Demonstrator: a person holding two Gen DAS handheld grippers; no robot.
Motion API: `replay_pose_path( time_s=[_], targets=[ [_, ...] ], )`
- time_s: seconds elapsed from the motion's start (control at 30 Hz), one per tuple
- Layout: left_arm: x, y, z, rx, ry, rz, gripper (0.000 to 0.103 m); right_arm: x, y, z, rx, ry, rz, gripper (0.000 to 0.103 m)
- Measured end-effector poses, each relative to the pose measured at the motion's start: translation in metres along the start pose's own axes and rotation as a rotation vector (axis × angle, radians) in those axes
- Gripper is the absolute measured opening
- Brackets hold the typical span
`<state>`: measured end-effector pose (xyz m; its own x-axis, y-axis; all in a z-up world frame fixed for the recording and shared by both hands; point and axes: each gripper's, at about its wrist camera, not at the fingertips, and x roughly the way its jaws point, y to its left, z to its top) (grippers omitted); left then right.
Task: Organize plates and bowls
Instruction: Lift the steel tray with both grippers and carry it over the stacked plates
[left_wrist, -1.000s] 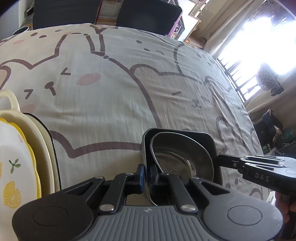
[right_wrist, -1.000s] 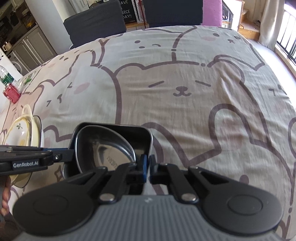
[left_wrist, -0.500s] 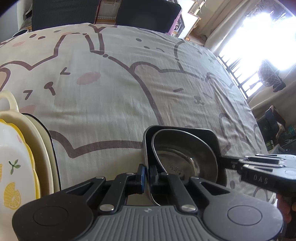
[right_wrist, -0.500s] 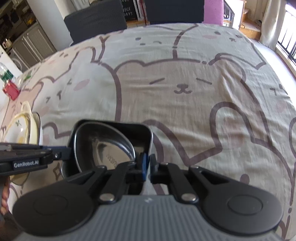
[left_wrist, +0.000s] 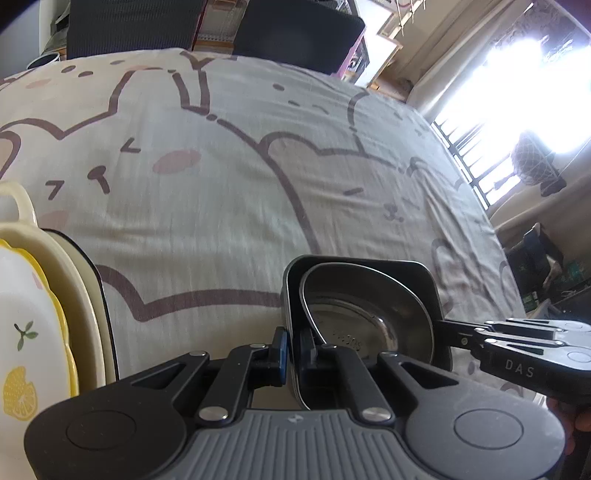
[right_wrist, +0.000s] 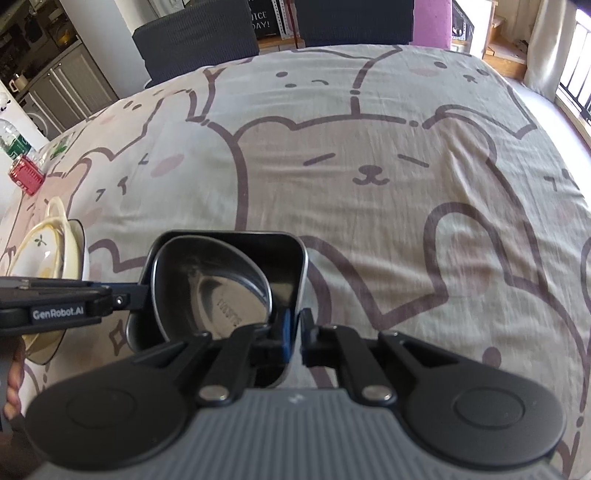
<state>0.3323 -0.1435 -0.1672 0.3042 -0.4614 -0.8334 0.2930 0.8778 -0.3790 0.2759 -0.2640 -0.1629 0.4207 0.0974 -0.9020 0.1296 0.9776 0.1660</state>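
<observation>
You've got both the left gripper (left_wrist: 291, 349) and right gripper (right_wrist: 293, 334) with jaws pinched tight on opposite rims of the black square bowl (right_wrist: 291, 254) at the tabletop's near edge, so uneven pull could spill the loose steel bowl (right_wrist: 218, 291) tilted inside.

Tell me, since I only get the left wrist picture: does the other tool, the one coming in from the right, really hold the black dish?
Observer: Yes. In the right wrist view, the right tool is shut on the side wall of the black dish, one pad inside and one outside.
Operator: Is there anything beyond the plates on my left?
Observer: A small red container sits past the plates, near the table's edge.
Operator: And behind that?
Observer: A bottle with a green label, then grey kitchen cabinets.
</observation>
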Motion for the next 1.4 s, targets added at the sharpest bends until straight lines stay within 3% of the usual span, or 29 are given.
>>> replay_pose_path(
  time_s=[0.27, 0.73, 0.93, 1.4],
  targets=[
    [-0.035, 0.0, 0.008, -0.006, -0.1, -0.059, 0.007, -0.026, -0.006, 0.0, 0.047, -0.111, 0.049, 0.006],
    [-0.124, 0.038, 0.006, -0.115, -0.308, -0.172, 0.007, -0.077, 0.015, 0.008, 0.11, -0.325, 0.273, 0.006],
    [-0.149, 0.065, -0.003, -0.163, -0.349, -0.147, 0.007, -0.075, 0.036, 0.015, 0.109, -0.346, 0.348, 0.007],
    [-0.202, 0.145, -0.031, -0.276, -0.402, -0.023, 0.007, -0.045, 0.131, 0.028, -0.019, -0.285, 0.431, 0.007]
  ],
)
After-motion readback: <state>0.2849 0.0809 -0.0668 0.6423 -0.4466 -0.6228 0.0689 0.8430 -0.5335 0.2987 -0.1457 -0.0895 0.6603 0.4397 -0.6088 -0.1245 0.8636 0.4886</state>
